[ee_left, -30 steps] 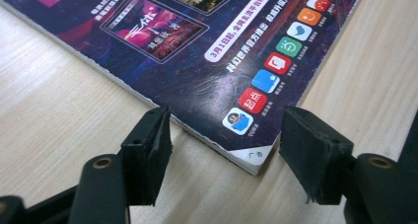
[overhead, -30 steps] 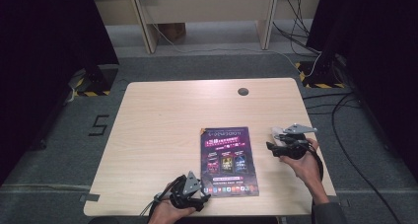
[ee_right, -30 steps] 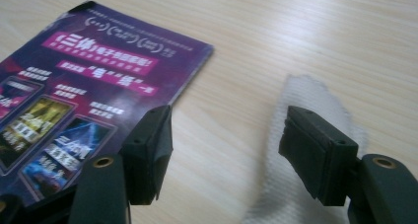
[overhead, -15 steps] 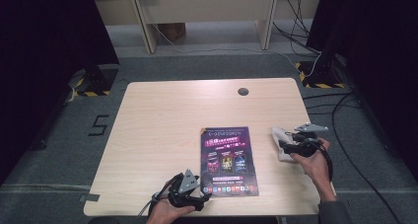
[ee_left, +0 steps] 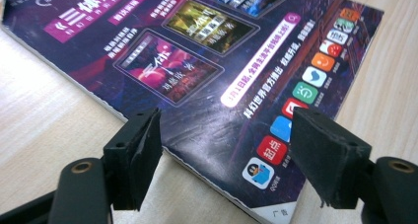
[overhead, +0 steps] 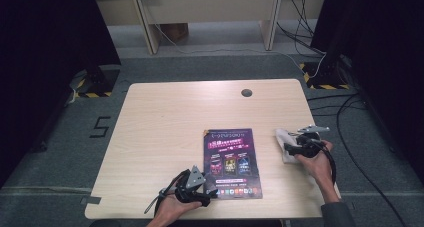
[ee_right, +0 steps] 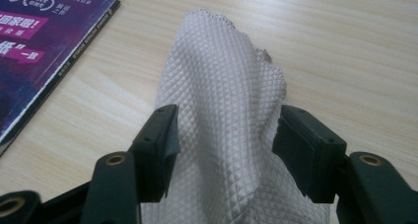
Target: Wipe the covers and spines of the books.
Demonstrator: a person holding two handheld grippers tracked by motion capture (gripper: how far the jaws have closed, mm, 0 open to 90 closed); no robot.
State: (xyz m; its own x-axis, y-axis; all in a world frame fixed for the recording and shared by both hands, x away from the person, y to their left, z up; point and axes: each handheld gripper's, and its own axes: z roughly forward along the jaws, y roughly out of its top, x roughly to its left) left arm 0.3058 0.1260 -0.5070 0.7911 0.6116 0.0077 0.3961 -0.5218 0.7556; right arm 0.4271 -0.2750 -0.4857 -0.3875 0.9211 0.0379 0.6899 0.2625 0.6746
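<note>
Right tongs point(ee_right: 224, 135), closing, straddle the white cloth point(ee_right: 226, 100) (not yet pinched); left tongs point(ee_left: 224, 155) stand released over the magazine point(ee_left: 197, 61).

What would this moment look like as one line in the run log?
left gripper: open over magazine corner | right gripper: jaws closing around white cloth, open | table: both lie flat

The near end of the white cloth point(ee_right: 224, 135) is cut off by the lower edge of the right gripper view. In the high view part of it is hidden beneath the right gripper point(overhead: 291, 148). The magazine's point(ee_left: 197, 71) small print cannot be read.
</note>
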